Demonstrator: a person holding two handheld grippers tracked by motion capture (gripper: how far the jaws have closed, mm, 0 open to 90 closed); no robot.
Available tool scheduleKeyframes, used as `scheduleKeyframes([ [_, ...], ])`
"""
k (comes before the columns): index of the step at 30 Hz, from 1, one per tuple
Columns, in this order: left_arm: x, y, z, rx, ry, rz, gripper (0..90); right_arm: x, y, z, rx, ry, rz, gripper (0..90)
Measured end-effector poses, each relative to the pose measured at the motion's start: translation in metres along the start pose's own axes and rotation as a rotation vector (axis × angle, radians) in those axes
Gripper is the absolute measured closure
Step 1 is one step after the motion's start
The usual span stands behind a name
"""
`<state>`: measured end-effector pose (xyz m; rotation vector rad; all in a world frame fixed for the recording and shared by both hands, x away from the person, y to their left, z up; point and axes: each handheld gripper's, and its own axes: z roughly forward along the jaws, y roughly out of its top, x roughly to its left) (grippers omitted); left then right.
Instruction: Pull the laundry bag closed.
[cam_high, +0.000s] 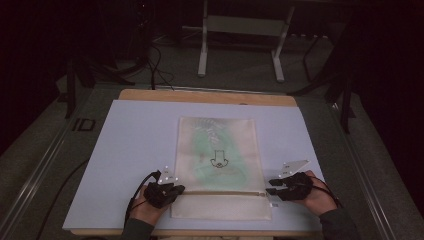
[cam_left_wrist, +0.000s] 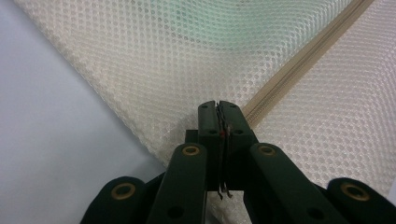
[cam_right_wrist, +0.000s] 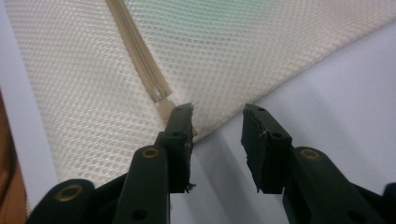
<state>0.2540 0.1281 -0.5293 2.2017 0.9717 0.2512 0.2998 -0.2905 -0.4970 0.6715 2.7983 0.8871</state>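
High view: a cream mesh zip pouch (cam_high: 220, 165) with green contents lies flat at the centre of the pale blue mat (cam_high: 130, 145); my left gripper (cam_high: 170, 190) sits at its lower left edge, my right gripper (cam_high: 272, 190) at its lower right edge.
Left gripper view: my jaws are clenched together over the mesh, beside the beige zipper (cam_left_wrist: 299, 60) in the upper right.
Right gripper view: my jaws stand apart, released; the zipper end (cam_right_wrist: 163, 100) lies just above the left jaw, and the pouch's edge runs between them.
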Motion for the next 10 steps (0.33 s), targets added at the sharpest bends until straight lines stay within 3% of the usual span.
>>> scheduleKeyframes([
  [10, 0.0002, 0.0003, -0.0001, -0.006, 0.0, 0.003, 86.9, -0.0073, -0.0079, -0.0018, -0.043, -0.027, 0.062, 61.6],
])
